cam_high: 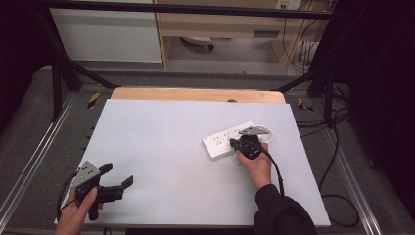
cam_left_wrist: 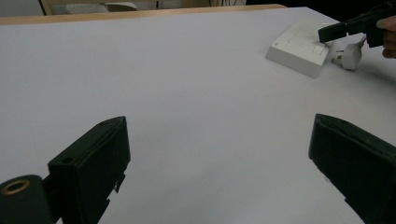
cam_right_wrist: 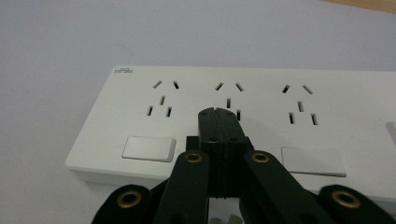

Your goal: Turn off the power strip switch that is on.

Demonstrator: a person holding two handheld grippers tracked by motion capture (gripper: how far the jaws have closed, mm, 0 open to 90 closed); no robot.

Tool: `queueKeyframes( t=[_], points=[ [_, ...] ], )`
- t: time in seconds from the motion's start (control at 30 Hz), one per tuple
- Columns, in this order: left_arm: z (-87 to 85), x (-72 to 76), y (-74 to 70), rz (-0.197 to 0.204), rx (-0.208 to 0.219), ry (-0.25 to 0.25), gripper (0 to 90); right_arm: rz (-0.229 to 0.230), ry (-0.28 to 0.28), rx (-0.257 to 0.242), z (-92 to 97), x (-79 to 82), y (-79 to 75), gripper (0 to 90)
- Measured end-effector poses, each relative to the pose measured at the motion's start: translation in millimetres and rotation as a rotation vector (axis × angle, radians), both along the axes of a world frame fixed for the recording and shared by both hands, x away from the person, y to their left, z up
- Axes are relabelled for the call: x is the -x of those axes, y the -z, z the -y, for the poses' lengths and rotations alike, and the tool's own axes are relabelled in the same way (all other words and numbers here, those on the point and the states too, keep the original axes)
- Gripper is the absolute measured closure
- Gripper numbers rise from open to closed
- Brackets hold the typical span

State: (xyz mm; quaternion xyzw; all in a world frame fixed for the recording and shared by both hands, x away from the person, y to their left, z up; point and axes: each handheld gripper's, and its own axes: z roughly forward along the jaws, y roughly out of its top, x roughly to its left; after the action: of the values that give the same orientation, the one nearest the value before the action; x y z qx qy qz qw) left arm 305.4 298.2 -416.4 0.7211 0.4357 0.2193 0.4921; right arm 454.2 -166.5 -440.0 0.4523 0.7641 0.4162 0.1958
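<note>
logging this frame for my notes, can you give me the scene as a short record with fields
surface: white table top
main object: white power strip, lying flat on the right half, three socket groups with switches seen in the right gripper view
nearby item: white plug beside the strip
right gripper: jaws shut, empty, tips over the strip's middle switch area; contact cannot be told
left gripper: jaws open, empty, at the near left corner, far from the strip
hands: one on each gripper
</note>
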Motion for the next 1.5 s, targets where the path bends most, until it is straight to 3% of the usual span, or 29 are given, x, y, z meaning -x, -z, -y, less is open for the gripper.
queueKeyframes(
  t=[1.5],
  points=[
    [1.6, 0.7, -0.3, 0.006, -0.012, 0.013, 5.2, 0.032, 0.015, -0.008, 1.6, 5.9, 4.1, 90.0]
  ],
)
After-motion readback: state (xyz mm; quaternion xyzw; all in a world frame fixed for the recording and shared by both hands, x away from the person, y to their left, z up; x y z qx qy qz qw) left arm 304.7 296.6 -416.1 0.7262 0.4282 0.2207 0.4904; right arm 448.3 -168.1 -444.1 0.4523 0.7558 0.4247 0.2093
